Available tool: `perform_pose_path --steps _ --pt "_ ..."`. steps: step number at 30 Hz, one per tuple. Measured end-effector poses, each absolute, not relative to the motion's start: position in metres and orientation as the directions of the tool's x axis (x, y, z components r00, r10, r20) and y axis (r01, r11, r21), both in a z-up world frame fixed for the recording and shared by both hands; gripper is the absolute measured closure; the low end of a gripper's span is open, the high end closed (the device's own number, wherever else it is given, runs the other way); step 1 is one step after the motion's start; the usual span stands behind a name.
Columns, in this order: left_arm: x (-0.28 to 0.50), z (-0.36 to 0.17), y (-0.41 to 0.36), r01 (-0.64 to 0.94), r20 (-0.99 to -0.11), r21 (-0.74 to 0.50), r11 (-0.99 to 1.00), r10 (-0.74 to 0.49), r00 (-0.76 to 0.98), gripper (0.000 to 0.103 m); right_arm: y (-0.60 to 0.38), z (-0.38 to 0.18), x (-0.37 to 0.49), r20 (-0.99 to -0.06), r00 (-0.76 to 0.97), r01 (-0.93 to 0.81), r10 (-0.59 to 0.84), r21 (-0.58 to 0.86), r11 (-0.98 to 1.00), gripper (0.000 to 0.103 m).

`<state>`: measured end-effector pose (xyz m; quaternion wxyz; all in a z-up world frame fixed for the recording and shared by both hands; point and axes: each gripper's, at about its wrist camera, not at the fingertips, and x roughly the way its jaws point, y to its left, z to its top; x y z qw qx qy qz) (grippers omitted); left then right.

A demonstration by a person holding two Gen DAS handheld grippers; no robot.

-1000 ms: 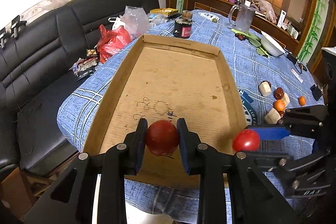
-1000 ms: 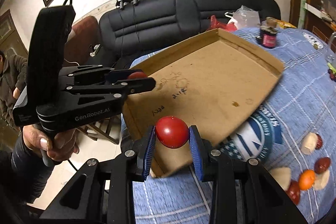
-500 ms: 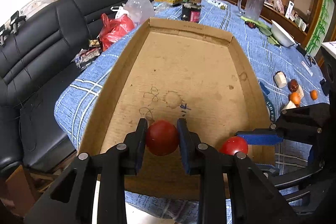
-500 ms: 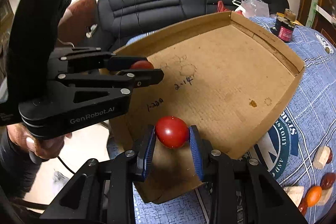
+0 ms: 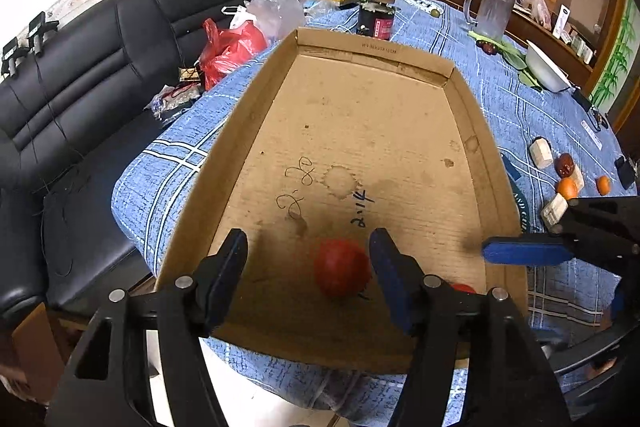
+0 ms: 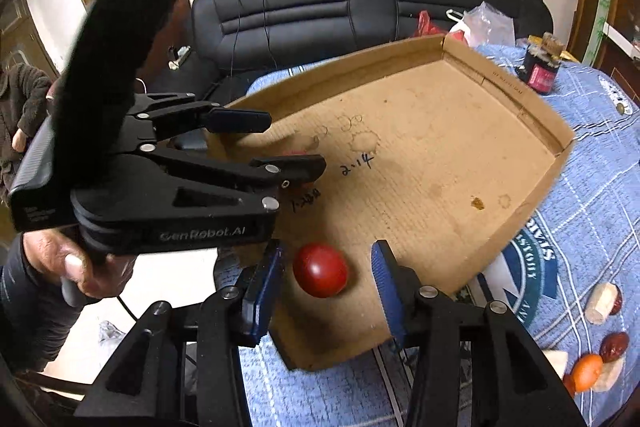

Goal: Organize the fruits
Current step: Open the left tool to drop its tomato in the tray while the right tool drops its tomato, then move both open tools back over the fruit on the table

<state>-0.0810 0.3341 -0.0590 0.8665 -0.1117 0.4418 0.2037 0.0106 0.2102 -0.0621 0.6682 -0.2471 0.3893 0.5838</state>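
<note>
A shallow cardboard tray lies on the blue checked tablecloth; it also shows in the right wrist view. My left gripper is open over the tray's near end. A red tomato lies on the tray floor between its fingers, close to the right finger. My right gripper is open too, with a second red tomato on the tray floor between its fingers. That tomato barely peeks out in the left wrist view. The left gripper's body hides the first tomato in the right wrist view.
Small oranges, red dates and white chunks lie on the cloth right of the tray, also in the right wrist view. A dark jar, a glass pitcher and a white bowl stand beyond. A black sofa runs along the left.
Both grippers have opened and let go of their tomatoes, which now lie on the tray floor. Both grippers moved further in over the tray's near end.
</note>
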Motion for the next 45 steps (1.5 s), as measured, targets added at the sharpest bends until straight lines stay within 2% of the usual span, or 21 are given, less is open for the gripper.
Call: perform_pose_path --steps 4,5,6,8,10,12,21,24,28,31,32,38,45 --pt "-0.084 -0.052 0.327 -0.452 -0.801 -0.017 0.892 0.258 0.539 0.04 0.179 -0.053 0.019 -0.774 0.028 -0.951 0.633 0.174 0.254 0.056" --pt "-0.085 -0.049 0.324 -0.449 -0.798 -0.02 0.893 0.256 0.545 0.04 0.168 -0.051 0.025 -0.761 0.031 -0.936 0.648 0.206 0.287 0.052" --pt "-0.085 -0.047 0.32 -0.445 -0.796 -0.022 0.895 0.254 0.549 0.04 0.161 -0.05 0.032 -0.749 0.028 -0.917 0.662 0.244 0.315 0.042" --pt "-0.084 -0.042 0.312 -0.432 -0.791 -0.03 0.902 0.242 0.562 0.04 0.137 -0.048 0.046 -0.722 0.005 -0.874 0.692 0.333 0.354 0.031" --pt "-0.082 -0.036 0.299 -0.409 -0.783 -0.038 0.912 0.226 0.579 0.04 0.113 -0.048 0.055 -0.717 0.037 -0.843 0.696 0.352 0.407 0.03" --pt "-0.081 -0.032 0.287 -0.387 -0.776 -0.046 0.921 0.211 0.594 0.04 0.092 -0.045 0.061 -0.739 0.127 -0.819 0.662 0.299 0.49 0.022" --pt "-0.061 -0.027 0.224 -0.243 -0.776 -0.085 0.966 0.089 0.625 0.04 0.008 -0.048 0.073 -0.738 0.271 -0.723 0.618 0.267 0.637 0.018" --pt "-0.055 -0.029 0.202 -0.192 -0.781 -0.102 0.976 0.041 0.623 0.04 -0.016 -0.047 0.072 -0.736 0.294 -0.707 0.61 0.263 0.657 0.011" --pt "-0.046 -0.035 0.172 -0.132 -0.791 -0.096 0.987 0.005 0.612 0.041 -0.046 -0.043 0.069 -0.734 0.388 -0.651 0.557 0.21 0.73 0.01" --pt "-0.039 -0.041 0.159 -0.107 -0.801 -0.089 0.99 -0.008 0.598 0.041 -0.067 -0.038 0.063 -0.716 0.465 -0.628 0.521 0.148 0.764 0.01" --pt "-0.035 -0.042 0.155 -0.097 -0.804 -0.085 0.992 -0.011 0.594 0.041 -0.075 -0.038 0.062 -0.712 0.483 -0.617 0.509 0.136 0.775 0.006" --pt "-0.027 -0.047 0.145 -0.08 -0.816 -0.075 0.994 -0.015 0.578 0.041 -0.098 -0.05 0.076 -0.763 0.524 -0.533 0.378 0.052 0.844 0.005" --pt "-0.018 -0.052 0.142 -0.077 -0.826 -0.069 0.995 -0.013 0.564 0.041 -0.124 -0.056 0.094 -0.764 0.514 -0.469 0.389 0.129 0.874 0.005"
